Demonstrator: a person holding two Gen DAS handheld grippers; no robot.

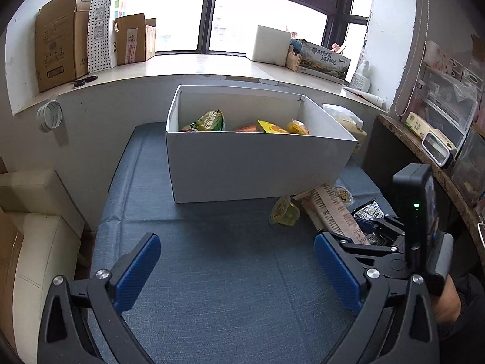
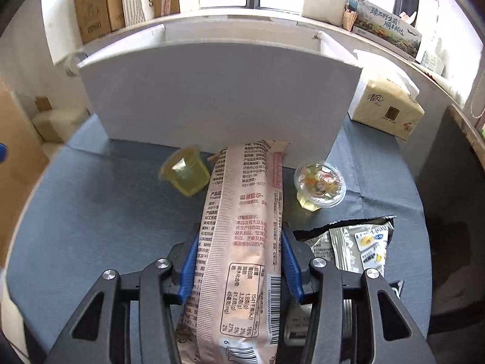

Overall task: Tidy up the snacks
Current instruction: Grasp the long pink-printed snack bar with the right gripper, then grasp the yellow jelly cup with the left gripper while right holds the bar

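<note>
- We see a table covered in blue-grey woven cloth (image 1: 230,257), pushed up against a pale wall under a wide dark-framed window.
- On the stone windowsill (image 1: 194,66) stand brown cardboard cartons (image 1: 60,39), a white polka-dot paper bag (image 1: 100,27), a white box and a printed gift box; black scissors (image 1: 85,80) lie near the cartons.
- A large white open-topped cardboard box (image 1: 257,166) sits on the cloth toward the window, with green, orange and yellow snack packets (image 1: 212,121) already inside.
- A beige pack of tissues (image 2: 388,109) rests just beside the box's right end.
- Our left gripper (image 1: 236,270) hangs spread wide above bare cloth, nothing between its blue pads.
- Our right gripper (image 2: 236,261) is clamped on a long pale-pink snack packet (image 2: 242,227), pads pressing both its sides.
- The packet shows its back: printed text, a nutrition table, barcodes and a crimped centre seam. Its far end reaches up to the box's front wall; we cannot tell whether it touches.
- A yellow jelly cup (image 2: 185,171) lies tipped on its side just left of the packet.
- A clear fruit jelly cup (image 2: 319,186) lies tilted to the packet's right.
- A silver-and-black foil packet (image 2: 354,242) lies on the cloth beside the right gripper.
</note>
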